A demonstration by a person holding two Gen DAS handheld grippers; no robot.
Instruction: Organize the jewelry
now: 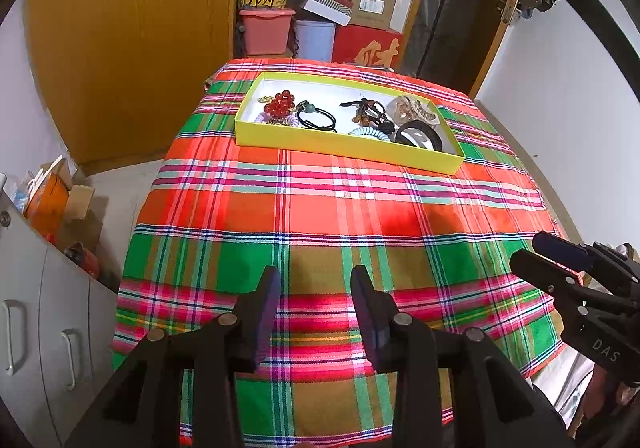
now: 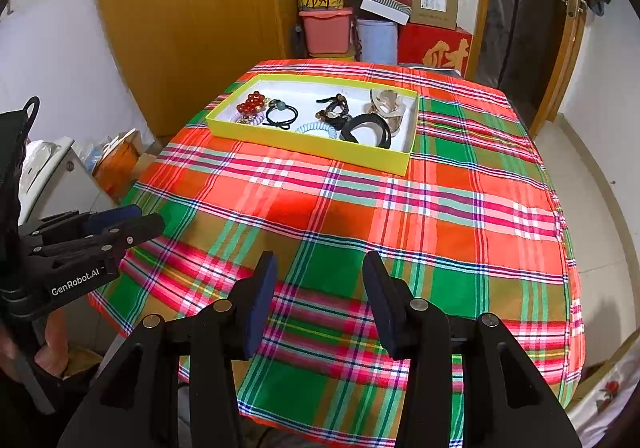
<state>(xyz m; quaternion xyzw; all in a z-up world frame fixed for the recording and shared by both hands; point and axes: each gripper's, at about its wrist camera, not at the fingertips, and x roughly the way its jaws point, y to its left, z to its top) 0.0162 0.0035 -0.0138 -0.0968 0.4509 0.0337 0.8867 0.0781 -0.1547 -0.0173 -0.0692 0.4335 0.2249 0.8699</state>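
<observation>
A yellow tray (image 1: 344, 152) (image 2: 308, 148) sits at the far side of the plaid-covered table (image 1: 320, 224) (image 2: 360, 224). In it lie a red bead bracelet (image 1: 280, 104) (image 2: 251, 103), a black hair tie (image 1: 320, 118) (image 2: 282, 115), a light blue coil tie (image 1: 370, 134) (image 2: 316, 128), a black band (image 1: 420, 133) (image 2: 368, 128), a brown beaded piece (image 1: 370, 112) (image 2: 334, 110) and a beige hair claw (image 1: 414, 108) (image 2: 388, 106). My left gripper (image 1: 316, 280) (image 2: 144, 220) is open and empty over the near table edge. My right gripper (image 2: 320, 268) (image 1: 532, 248) is open and empty beside it.
Stacked boxes, a pink bin (image 1: 266, 30) (image 2: 326, 30) and a blue bucket (image 1: 316, 38) stand behind the table. A wooden wardrobe (image 1: 132, 40) is at back left. A grey cabinet (image 1: 44, 312) with clutter is at the left. A door (image 2: 560, 28) is at the right.
</observation>
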